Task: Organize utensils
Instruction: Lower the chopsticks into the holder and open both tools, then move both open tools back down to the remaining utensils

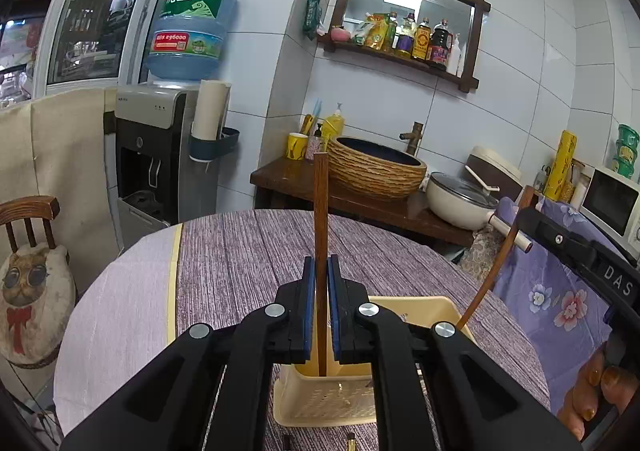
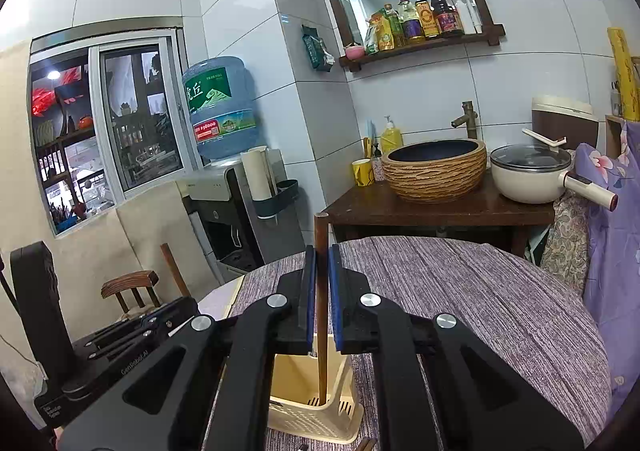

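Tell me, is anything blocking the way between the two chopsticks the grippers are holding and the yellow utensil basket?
Nothing visible does. The left gripper holds its chopstick upright, lower end already inside the open basket. The right gripper's chopstick also reaches down into the basket.

Round desk [image 1: 240,251] carries the utensil basket [image 1: 424,311] at its near edge. Two chopsticks, one per tool, stand upright with lower ends inside the basket: left tool [image 1: 321,275], right tool [image 2: 322,263]. Behind the desk: counter with basin [image 1: 376,167], pot [image 1: 460,199] to its right. Water dispenser [image 1: 160,155] far left.
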Available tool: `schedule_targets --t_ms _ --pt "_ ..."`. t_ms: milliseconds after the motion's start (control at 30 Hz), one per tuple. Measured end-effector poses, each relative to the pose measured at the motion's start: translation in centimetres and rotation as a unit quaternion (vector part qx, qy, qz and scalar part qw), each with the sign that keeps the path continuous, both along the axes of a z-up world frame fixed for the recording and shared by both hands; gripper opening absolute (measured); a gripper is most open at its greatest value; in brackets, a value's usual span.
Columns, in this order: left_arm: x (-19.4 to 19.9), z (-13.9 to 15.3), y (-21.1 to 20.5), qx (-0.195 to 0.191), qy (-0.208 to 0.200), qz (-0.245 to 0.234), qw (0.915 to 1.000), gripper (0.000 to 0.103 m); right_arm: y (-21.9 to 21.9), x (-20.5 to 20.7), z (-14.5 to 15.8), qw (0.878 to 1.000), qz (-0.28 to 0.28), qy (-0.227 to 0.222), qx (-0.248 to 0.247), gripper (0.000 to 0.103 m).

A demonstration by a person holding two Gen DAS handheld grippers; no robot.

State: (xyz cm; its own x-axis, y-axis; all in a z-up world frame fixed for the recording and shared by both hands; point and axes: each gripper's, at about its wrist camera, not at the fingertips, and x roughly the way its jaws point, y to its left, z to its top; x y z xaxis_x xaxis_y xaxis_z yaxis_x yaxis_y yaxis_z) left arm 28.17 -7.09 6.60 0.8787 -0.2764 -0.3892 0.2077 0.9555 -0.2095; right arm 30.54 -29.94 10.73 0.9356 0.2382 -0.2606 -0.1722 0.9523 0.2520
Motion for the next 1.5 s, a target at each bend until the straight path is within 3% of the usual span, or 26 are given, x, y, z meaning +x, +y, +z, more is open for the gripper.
schedule_targets --t_ms 267,367,400,467,500,667,733,900,1167,1300,1500 --pt "0.1 -0.7 -0.3 0.010 0.013 -0.003 0.9999 0.007 -0.2 -0.2 -0.1 1.000 -0.002 -0.002 0.007 0.008" --pt "-0.1 -0.7 -0.1 0.009 0.013 -0.006 0.9999 0.012 -0.3 -0.2 -0.4 1.000 -0.001 0.004 0.006 0.008" --pt "-0.3 -0.7 -0.1 0.008 0.012 -0.006 0.9999 0.019 -0.3 -0.2 -0.4 1.000 -0.001 0.004 0.004 0.011" --pt "-0.8 -0.5 0.2 0.001 0.007 -0.006 1.0000 0.034 -0.2 -0.6 -0.5 1.000 0.002 0.000 0.001 0.034" --pt "-1.1 -0.4 0.3 -0.002 0.004 -0.006 1.0000 0.042 -0.2 -1.0 -0.5 1.000 -0.003 -0.006 0.000 0.054" --pt "-3.1 -0.2 1.3 -0.008 -0.005 0.004 0.9999 0.067 0.0 -3.1 -0.4 0.999 -0.013 -0.026 -0.017 0.062" --pt "-4.2 -0.3 2.1 -0.011 -0.004 0.011 0.9999 0.082 0.0 -4.1 -0.7 0.999 -0.014 -0.025 -0.018 0.075" --pt "-6.8 -1.6 4.4 -0.002 0.016 0.020 0.9997 0.098 0.4 -6.9 -2.8 0.998 -0.009 0.001 -0.055 0.083" --pt "-9.0 -7.0 6.6 0.046 0.104 0.043 0.9926 0.098 0.1 -8.9 -10.3 0.989 -0.009 0.128 -0.072 0.084" --pt "-9.6 -9.4 6.6 0.056 0.142 0.035 0.9876 0.097 0.0 -9.6 -13.9 0.982 -0.008 0.182 -0.056 0.082" --pt "-10.3 -11.3 6.0 0.054 0.167 0.025 0.9842 0.083 1.2 -10.1 -16.2 0.975 0.006 0.213 -0.058 0.071"
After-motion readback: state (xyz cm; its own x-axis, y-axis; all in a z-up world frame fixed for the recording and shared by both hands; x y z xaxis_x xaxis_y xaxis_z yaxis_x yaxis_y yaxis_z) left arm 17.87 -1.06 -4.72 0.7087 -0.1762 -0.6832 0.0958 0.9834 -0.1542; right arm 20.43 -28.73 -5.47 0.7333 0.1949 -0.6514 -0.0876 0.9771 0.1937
